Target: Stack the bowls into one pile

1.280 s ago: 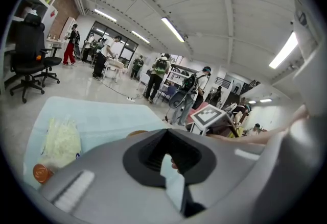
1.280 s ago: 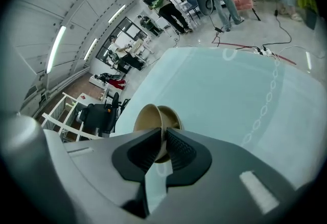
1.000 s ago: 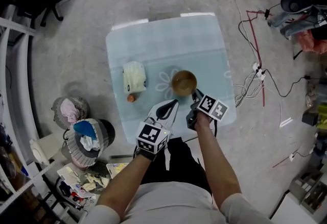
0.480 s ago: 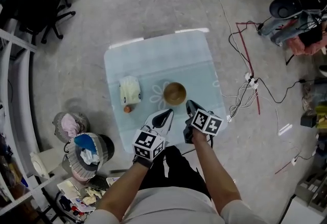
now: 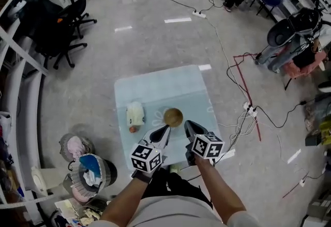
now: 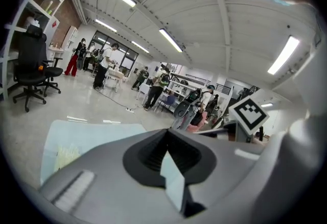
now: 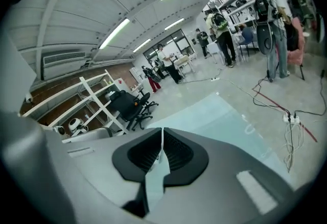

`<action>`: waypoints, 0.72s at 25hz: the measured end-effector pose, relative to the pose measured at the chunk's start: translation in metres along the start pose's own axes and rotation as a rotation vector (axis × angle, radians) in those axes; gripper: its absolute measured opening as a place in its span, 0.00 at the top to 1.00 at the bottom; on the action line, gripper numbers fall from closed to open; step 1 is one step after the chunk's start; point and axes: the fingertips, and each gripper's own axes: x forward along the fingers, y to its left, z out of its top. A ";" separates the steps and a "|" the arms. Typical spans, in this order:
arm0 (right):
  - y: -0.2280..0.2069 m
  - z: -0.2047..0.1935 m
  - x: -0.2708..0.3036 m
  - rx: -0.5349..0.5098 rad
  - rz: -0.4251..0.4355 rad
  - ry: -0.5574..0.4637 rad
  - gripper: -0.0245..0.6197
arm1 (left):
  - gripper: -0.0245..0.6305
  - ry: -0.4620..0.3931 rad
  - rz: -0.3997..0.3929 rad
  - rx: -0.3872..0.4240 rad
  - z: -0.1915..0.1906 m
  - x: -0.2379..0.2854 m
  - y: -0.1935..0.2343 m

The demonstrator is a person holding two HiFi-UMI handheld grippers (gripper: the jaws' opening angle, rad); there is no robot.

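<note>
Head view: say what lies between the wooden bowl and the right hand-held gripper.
Only bare light-blue tablecloth: in the head view, the bowl sits apart from the shut right hand-held gripper.

No legible text, label or number anywhere.

- A table (image 5: 155, 89) under a pale blue cloth stands on the grey floor.
- A cream soft thing (image 5: 135, 114) lies on the left part of the cloth, with a small orange thing (image 5: 132, 129) just beside its near end.
- A black office chair (image 5: 58, 27) stands well apart, far left.
- A basket with pink stuff (image 5: 72, 146) and a basket with blue stuff (image 5: 93, 169) sit near the table's left side.
- A white power strip (image 5: 199, 13) lies beyond the table.
- A red cable (image 5: 245, 56) runs along the floor to the right.
</note>
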 end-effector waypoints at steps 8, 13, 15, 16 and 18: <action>0.063 0.062 -0.042 -0.213 0.092 -0.120 0.95 | 0.95 -0.098 -0.001 0.034 0.070 -0.025 -0.022; 0.098 0.099 -0.068 -0.304 0.129 -0.188 0.95 | 0.95 -0.145 -0.004 0.050 0.108 -0.042 -0.035; 0.110 0.111 -0.077 -0.318 0.145 -0.210 0.95 | 0.95 -0.155 -0.008 0.059 0.120 -0.047 -0.041; 0.115 0.115 -0.081 -0.325 0.152 -0.219 0.95 | 0.95 -0.161 -0.010 0.063 0.127 -0.051 -0.043; 0.127 0.126 -0.086 -0.342 0.164 -0.241 0.95 | 0.95 -0.179 -0.017 0.070 0.143 -0.057 -0.047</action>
